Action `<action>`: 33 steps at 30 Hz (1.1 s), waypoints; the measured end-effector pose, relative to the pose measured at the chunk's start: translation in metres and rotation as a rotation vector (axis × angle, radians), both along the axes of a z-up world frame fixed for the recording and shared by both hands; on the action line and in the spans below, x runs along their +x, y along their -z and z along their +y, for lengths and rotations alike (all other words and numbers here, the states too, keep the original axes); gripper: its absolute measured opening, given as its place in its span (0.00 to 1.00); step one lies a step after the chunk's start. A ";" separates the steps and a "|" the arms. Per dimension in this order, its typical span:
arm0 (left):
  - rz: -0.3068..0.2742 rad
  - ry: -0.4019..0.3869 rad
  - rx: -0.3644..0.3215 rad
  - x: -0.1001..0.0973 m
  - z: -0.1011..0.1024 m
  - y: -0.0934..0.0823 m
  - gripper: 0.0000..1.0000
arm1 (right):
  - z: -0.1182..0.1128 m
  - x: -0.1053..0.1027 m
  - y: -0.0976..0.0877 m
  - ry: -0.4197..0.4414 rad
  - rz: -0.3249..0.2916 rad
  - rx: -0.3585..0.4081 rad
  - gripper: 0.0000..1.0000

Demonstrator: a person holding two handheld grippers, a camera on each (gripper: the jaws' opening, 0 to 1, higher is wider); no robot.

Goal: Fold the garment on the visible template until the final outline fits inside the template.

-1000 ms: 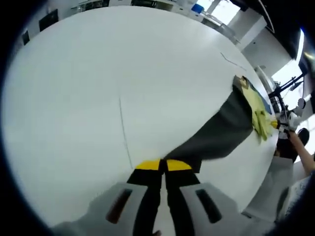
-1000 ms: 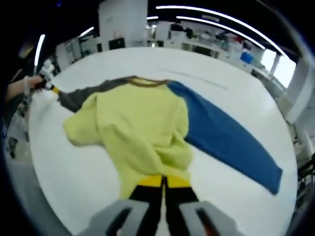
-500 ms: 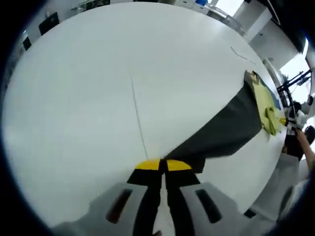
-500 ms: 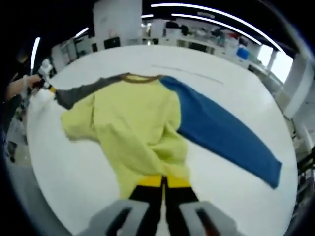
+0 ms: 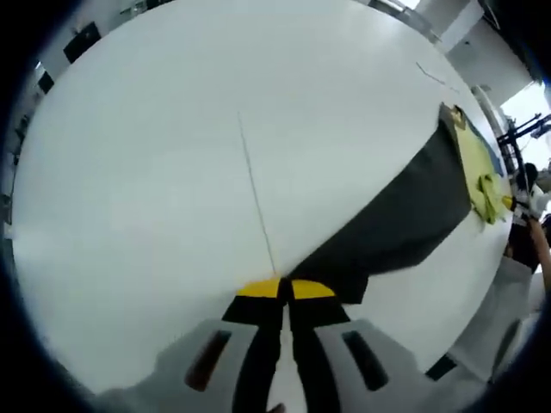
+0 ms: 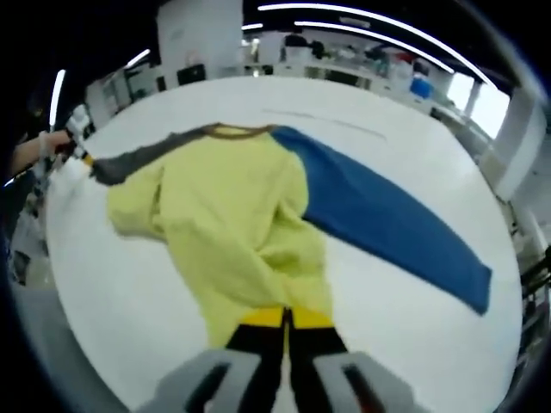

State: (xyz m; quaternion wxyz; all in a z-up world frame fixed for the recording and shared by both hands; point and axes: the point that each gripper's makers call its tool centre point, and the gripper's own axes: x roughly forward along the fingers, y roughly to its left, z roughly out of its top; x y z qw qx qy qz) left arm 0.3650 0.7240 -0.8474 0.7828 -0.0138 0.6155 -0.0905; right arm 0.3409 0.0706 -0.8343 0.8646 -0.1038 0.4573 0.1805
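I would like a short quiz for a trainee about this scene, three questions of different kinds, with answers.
1. True or false: the right gripper is shut on the hem of the yellow body.
2. Multiple choice: which part does the left gripper hold? A. blue sleeve B. grey sleeve C. collar
3. Fill in: in the right gripper view, the blue sleeve lies flat on the white ______.

Key
1. True; its jaws are closed on the yellow hem.
2. B; the grey sleeve runs from the closed jaws toward the garment.
3. table.
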 end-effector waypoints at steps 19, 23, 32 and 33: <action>-0.117 0.020 -0.005 -0.001 -0.001 -0.006 0.04 | -0.004 -0.004 0.003 0.016 0.004 0.015 0.00; -0.175 0.044 -0.003 -0.002 0.002 -0.014 0.19 | -0.004 -0.005 0.003 0.020 0.002 0.018 0.00; -0.363 0.231 0.104 -0.010 -0.019 -0.035 0.38 | -0.003 -0.008 0.004 0.025 0.004 0.021 0.00; -0.379 0.266 0.124 -0.012 -0.023 -0.037 0.36 | -0.003 -0.008 0.004 0.025 0.004 0.020 0.00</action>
